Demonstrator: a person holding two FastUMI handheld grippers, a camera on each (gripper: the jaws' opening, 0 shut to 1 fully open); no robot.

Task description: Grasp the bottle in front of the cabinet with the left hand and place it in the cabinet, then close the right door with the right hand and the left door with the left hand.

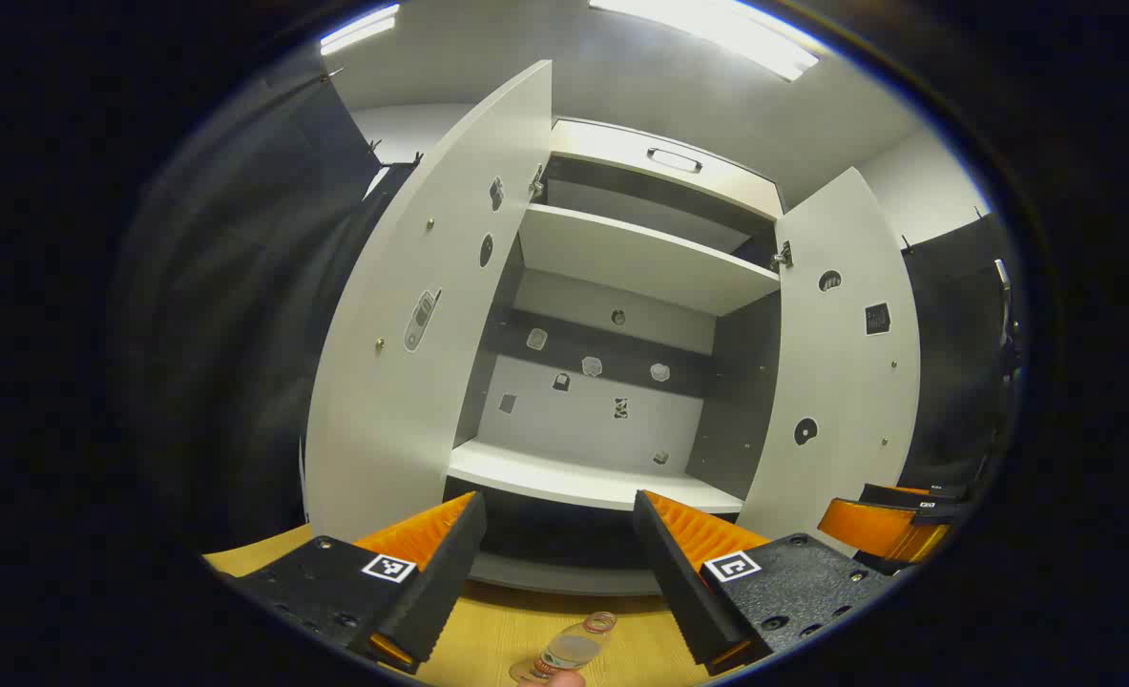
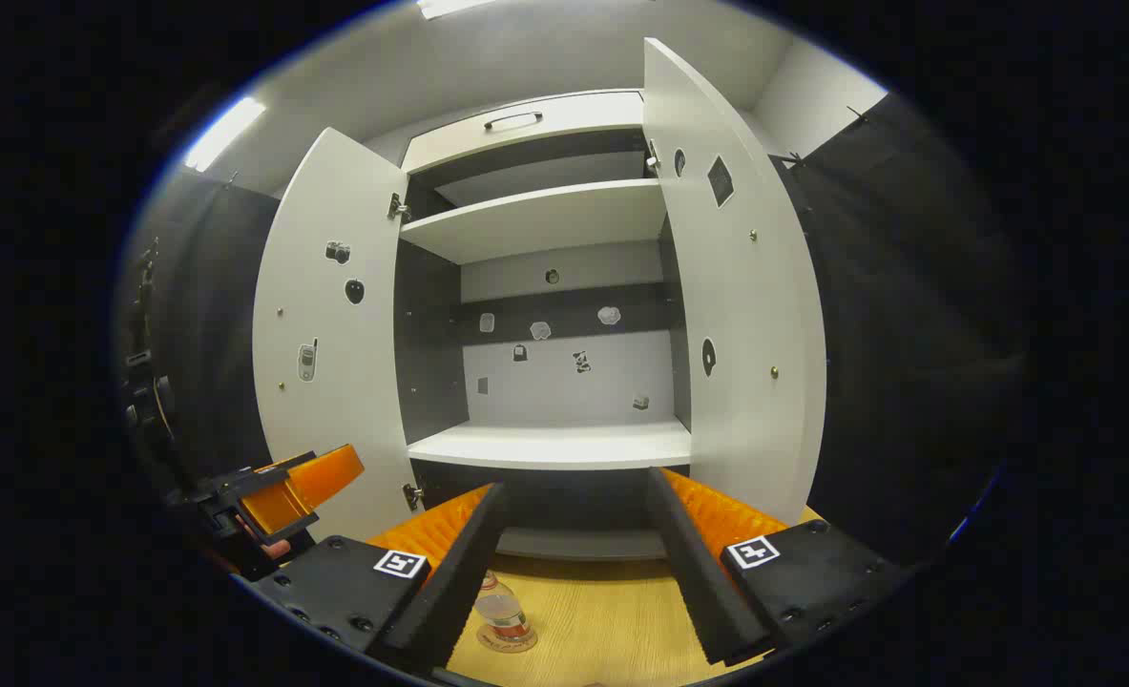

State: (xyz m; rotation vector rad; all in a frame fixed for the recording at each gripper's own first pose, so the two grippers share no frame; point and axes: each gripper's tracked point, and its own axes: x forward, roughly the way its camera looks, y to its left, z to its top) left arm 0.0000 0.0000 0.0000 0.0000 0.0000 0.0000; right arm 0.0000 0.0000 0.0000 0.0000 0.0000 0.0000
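We hold both grippers spread and empty before the cabinet (image 1: 612, 258) — the bottle (image 1: 578, 649) stands on the table (image 2: 602, 620) just below and between the left gripper (image 1: 556, 534) fingers, likely lined up for the grasp, while the right gripper (image 2: 574, 520) waits for its door (image 2: 736, 315).

Your cabinet (image 2: 545, 286) stands ahead, both doors swung wide: left door (image 2: 330, 324) to one side of it, right door (image 2: 731, 286) to the other. The bottle (image 2: 500, 611) stands upright on the table (image 2: 602, 620) in front of the cabinet, below its lower shelf (image 2: 554, 446), nearer the left door.
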